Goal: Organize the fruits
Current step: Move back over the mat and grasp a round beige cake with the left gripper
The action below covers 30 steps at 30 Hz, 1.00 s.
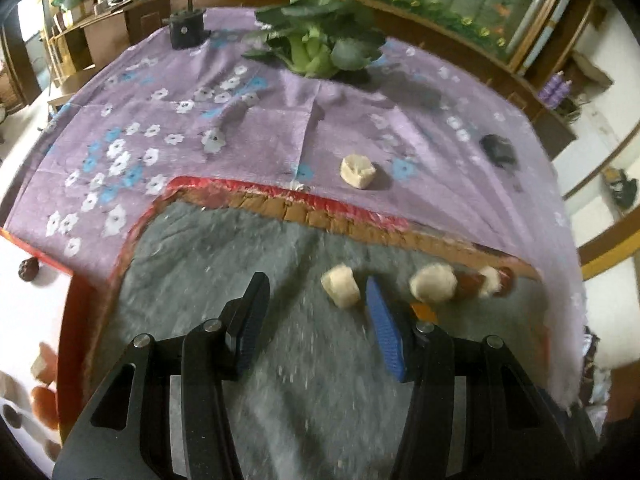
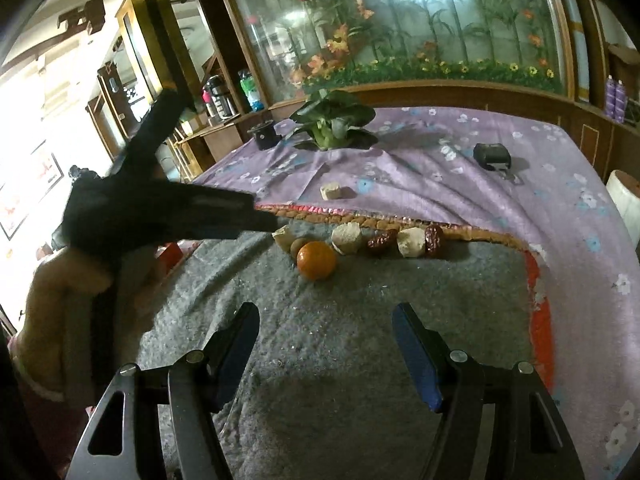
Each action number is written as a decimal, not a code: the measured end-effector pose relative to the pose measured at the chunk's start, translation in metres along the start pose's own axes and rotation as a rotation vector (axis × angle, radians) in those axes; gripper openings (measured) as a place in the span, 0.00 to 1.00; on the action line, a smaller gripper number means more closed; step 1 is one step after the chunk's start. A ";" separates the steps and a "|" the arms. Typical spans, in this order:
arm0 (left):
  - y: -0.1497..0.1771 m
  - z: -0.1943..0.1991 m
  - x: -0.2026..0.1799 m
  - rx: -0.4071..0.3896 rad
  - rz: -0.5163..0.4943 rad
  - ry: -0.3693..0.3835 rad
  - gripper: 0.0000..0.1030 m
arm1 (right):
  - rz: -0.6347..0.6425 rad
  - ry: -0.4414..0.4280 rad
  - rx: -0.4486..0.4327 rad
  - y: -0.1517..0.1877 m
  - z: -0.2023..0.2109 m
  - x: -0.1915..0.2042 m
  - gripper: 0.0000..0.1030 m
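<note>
Left wrist view: your left gripper (image 1: 316, 296) fills the lower centre of the frame, fingers spread wide and holding nothing, above the grey felt mat (image 1: 224, 264). One pale fruit chunk (image 1: 341, 290) lies just left of the blue-padded finger tip; a second pale chunk (image 1: 433, 282) sits right of that finger, and beyond it, at centre right, a blurred cluster of red dates (image 1: 472, 283) and another pale piece runs along the mat's woven border (image 1: 320, 216). A lone pale chunk (image 1: 358, 171) rests on the purple floral cloth (image 1: 180, 128) above the border, centre of frame. At top centre stands a leafy green vegetable (image 1: 320, 36); at upper left a black cylinder (image 1: 186, 30); at right a small dark object (image 1: 497, 148). Right wrist view: your right gripper (image 2: 326, 320) occupies the lower centre, fingers wide apart and empty, over the same grey mat (image 2: 360, 320). The orange (image 2: 316, 261) lies at centre frame, touching a small brown fruit (image 2: 298, 245). Behind it, along the border, sit three pale chunks (image 2: 347, 239) and two red dates (image 2: 382, 240). Your left gripper (image 2: 160, 216) reaches in from the left, blurred, its tip near the leftmost chunk. One pale chunk (image 2: 332, 191) lies on the purple cloth (image 2: 460, 192) above the border. The vegetable (image 2: 332, 120) stands at upper centre.
</note>
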<state>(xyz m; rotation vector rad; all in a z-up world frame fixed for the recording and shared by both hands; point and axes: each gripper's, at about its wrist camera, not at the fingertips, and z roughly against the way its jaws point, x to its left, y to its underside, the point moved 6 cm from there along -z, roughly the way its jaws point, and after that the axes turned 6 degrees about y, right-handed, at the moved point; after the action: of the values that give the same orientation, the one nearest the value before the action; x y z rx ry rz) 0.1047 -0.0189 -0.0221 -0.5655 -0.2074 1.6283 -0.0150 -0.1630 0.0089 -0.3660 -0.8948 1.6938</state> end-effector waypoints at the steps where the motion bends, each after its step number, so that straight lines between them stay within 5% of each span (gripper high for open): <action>1: -0.001 -0.005 0.001 0.011 -0.009 -0.017 0.49 | 0.002 -0.006 0.001 0.000 0.000 0.000 0.66; 8: 0.007 0.010 0.037 -0.007 -0.019 -0.138 0.49 | 0.005 -0.045 -0.002 0.001 -0.001 0.004 0.66; 12: 0.011 0.022 0.051 -0.009 0.055 -0.064 0.49 | 0.001 -0.071 0.001 0.002 -0.003 0.007 0.66; 17: 0.009 0.018 0.019 0.009 0.010 -0.003 0.49 | 0.010 -0.057 0.008 0.003 -0.005 0.006 0.66; 30: 0.006 -0.016 0.006 0.062 -0.027 -0.026 0.48 | -0.005 -0.069 0.041 0.007 -0.014 0.000 0.66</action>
<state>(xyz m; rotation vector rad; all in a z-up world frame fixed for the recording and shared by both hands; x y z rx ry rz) 0.1068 -0.0167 -0.0397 -0.4928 -0.1828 1.6111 -0.0113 -0.1583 -0.0052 -0.2787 -0.9087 1.7262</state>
